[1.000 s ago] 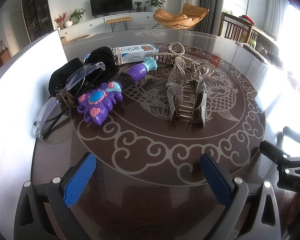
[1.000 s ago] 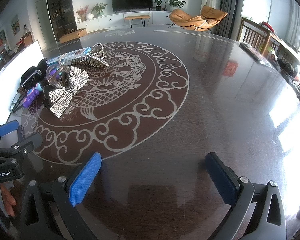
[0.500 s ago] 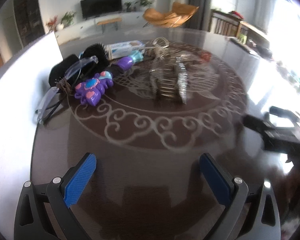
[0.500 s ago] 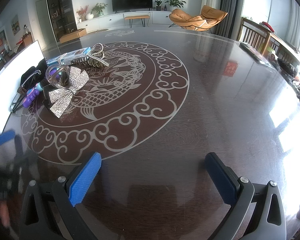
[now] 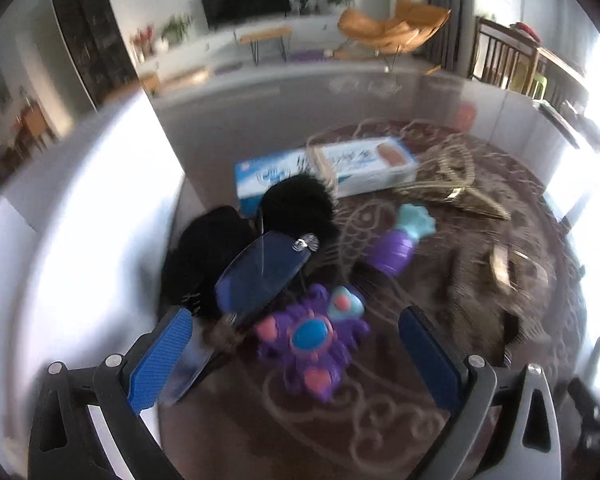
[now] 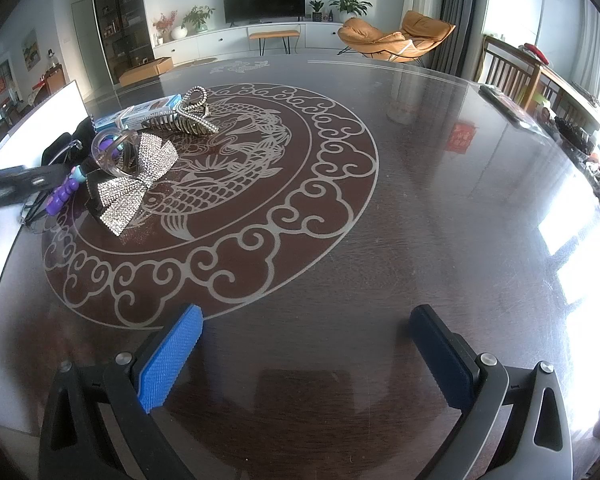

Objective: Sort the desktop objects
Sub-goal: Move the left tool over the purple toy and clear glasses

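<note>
My left gripper (image 5: pixel 296 356) is open and hangs just above a purple toy wand (image 5: pixel 312 340), whose head lies between the blue pads. Clear glasses (image 5: pixel 260 268) lie on a black pouch (image 5: pixel 208 256) to its left. A blue box (image 5: pixel 328 168), a gold claw clip (image 5: pixel 452 180) and a rhinestone bow clip (image 5: pixel 496 280) lie beyond; this view is blurred. My right gripper (image 6: pixel 306 360) is open and empty over bare table. It sees the bow clip (image 6: pixel 136 184), the gold clip (image 6: pixel 184 120) and the left gripper (image 6: pixel 8 188) at far left.
The objects sit on a dark round table (image 6: pixel 420 200) with a pale fish pattern. A white board (image 5: pixel 80 208) borders the pile on the left. A remote (image 6: pixel 504 104) and small items lie at the far right edge. Chairs stand beyond the table.
My left gripper has moved forward and left, close over the purple wand and glasses. My right gripper has not moved.
</note>
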The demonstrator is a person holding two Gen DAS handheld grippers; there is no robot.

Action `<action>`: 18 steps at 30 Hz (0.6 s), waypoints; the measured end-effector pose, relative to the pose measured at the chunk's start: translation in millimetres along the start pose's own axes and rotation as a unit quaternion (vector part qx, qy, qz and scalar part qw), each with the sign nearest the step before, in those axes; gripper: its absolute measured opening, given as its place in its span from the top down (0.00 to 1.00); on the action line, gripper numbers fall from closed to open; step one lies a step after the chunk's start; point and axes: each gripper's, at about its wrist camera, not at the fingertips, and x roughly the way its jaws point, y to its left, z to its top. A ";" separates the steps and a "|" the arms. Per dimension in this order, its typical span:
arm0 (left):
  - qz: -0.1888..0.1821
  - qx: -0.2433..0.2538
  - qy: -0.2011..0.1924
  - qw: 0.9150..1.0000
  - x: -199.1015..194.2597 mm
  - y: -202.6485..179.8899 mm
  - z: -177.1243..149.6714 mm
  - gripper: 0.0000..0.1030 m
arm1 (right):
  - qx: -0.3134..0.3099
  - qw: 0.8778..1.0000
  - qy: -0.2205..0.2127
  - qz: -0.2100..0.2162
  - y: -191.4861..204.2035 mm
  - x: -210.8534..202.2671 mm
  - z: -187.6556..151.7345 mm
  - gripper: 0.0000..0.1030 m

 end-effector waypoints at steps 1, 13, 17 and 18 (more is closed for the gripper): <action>-0.014 -0.002 0.007 1.000 8.6 1.1 3.7 0.00 | 0.000 1.000 0.000 0.000 -0.3 0.0 0.2 0.00; -0.178 -0.016 0.002 0.984 -33.8 -1.2 -29.0 0.00 | 0.000 1.000 0.000 0.000 0.2 0.1 0.0 0.00; -0.174 -0.068 0.021 0.982 -23.2 23.0 -35.8 0.00 | 0.000 1.000 0.000 0.000 -0.1 0.1 0.1 0.00; -0.170 -0.083 0.026 0.982 -16.6 25.4 -38.2 0.00 | 0.000 1.000 0.000 0.000 0.0 0.1 0.1 0.00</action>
